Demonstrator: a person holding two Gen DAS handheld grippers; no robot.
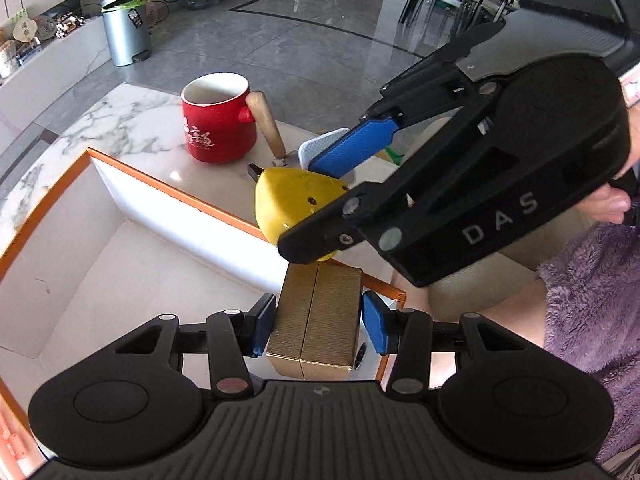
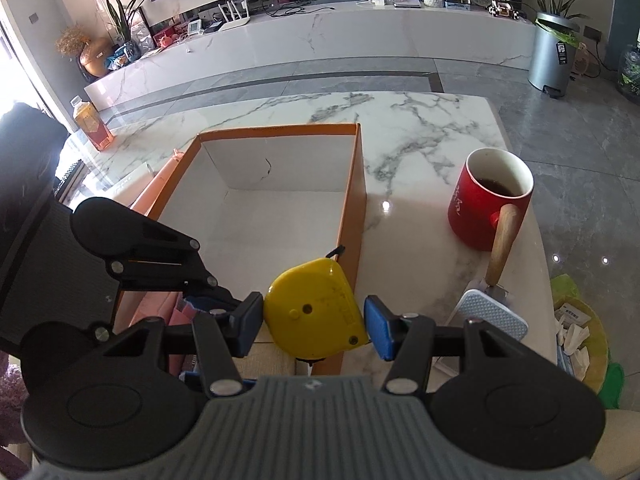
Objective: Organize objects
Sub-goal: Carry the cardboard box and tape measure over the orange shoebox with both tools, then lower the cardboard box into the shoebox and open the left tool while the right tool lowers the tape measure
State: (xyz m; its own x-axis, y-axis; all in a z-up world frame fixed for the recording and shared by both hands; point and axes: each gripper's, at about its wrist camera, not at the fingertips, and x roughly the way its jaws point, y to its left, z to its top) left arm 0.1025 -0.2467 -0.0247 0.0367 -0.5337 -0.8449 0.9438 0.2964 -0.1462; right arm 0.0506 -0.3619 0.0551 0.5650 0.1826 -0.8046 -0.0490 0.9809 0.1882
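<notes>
- The left gripper (image 1: 314,322) is gripping a gold box (image 1: 316,320) between its blue pads, holding it at the near corner of the orange-rimmed box (image 1: 168,188), which is sitting empty on the marble table (image 2: 420,128).
- The right gripper (image 2: 314,322) is clasping a yellow tape measure (image 2: 316,312) directly over that same container's near-right wall, its black tab pointing toward the white interior.
- Both loads are hanging just at the rim; the open floor is lying ahead of and below both claws, so the coming move probably calls for carrying forward and down.
- The gold box's long axis is running away from the left claw, into the container.
- A red mug (image 2: 490,200) and a wooden-handled brush (image 2: 494,292) are waiting outside the container's right wall, nearer the right hand.
</notes>
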